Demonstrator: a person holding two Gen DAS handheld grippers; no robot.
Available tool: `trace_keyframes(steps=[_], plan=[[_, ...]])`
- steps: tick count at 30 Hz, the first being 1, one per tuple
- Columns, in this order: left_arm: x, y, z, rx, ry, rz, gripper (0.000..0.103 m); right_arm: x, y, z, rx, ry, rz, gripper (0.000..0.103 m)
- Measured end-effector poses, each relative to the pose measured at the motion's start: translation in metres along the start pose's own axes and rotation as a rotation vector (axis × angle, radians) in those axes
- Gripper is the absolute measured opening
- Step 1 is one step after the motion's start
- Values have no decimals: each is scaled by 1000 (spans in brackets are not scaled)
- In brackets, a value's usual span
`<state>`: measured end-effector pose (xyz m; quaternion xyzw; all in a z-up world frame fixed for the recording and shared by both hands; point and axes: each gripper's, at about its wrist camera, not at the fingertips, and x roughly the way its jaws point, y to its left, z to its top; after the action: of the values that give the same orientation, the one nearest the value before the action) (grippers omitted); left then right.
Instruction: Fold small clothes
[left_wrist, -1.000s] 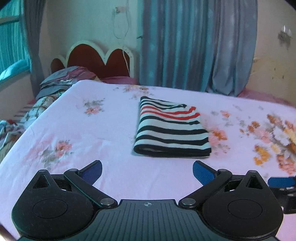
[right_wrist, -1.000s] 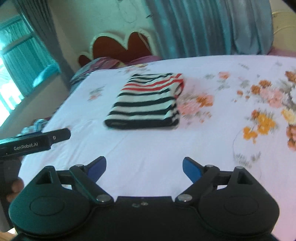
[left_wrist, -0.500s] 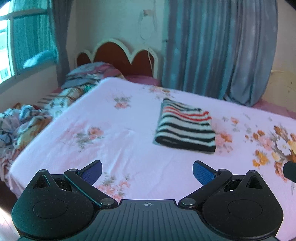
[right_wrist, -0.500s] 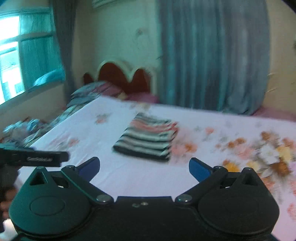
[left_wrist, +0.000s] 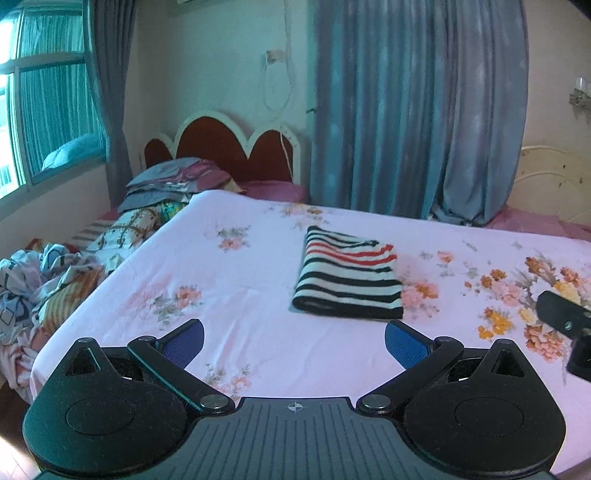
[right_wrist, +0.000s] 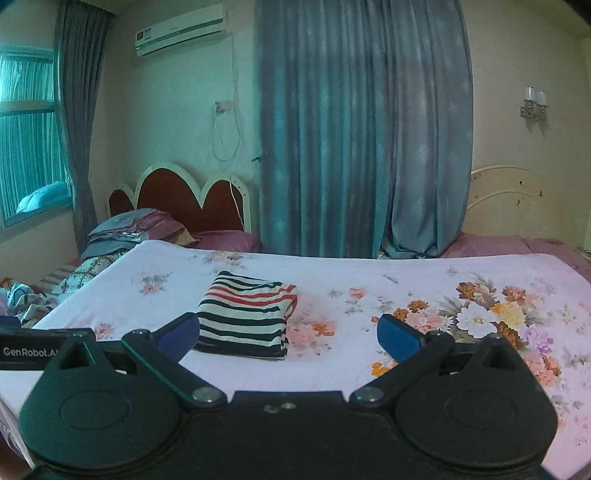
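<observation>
A folded garment (left_wrist: 349, 278) with black, white and red stripes lies flat on the pink floral bed sheet (left_wrist: 240, 266); in the right wrist view the same folded garment (right_wrist: 247, 314) sits mid-bed. My left gripper (left_wrist: 293, 338) hangs open well short of it, nothing between its blue pads. My right gripper (right_wrist: 288, 332) is also open and empty, held back from the garment. The right gripper's body (left_wrist: 565, 317) shows at the right edge of the left wrist view. The left gripper's body (right_wrist: 33, 349) shows at the left edge of the right wrist view.
A pile of bedding and pillows (left_wrist: 162, 192) lies by the red headboard (left_wrist: 225, 144). Crumpled clothes (left_wrist: 40, 280) sit off the bed's left side. Blue curtains (right_wrist: 362, 129) hang behind the bed, a window (right_wrist: 29, 140) at left.
Both grippers have pulled back and risen from the garment, which now looks smaller and farther. The views have tilted up, showing more wall and curtain. The right jaws stand slightly wider.
</observation>
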<state>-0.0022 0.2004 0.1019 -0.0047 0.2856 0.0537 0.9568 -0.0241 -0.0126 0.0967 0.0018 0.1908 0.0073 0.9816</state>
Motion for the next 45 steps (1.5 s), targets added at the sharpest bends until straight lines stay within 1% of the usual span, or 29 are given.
trace_keyframes(steps=[3, 19, 45], plan=[[-4, -4, 1, -1, 2, -10, 103, -2, -2, -2, 2, 0, 6, 102], [-10, -10, 0, -9, 0, -11, 103, -3, -3, -4, -2, 10, -5, 102], [-8, -14, -2, -10, 7, -5, 103, 5, -6, -12, 1, 26, -6, 102]])
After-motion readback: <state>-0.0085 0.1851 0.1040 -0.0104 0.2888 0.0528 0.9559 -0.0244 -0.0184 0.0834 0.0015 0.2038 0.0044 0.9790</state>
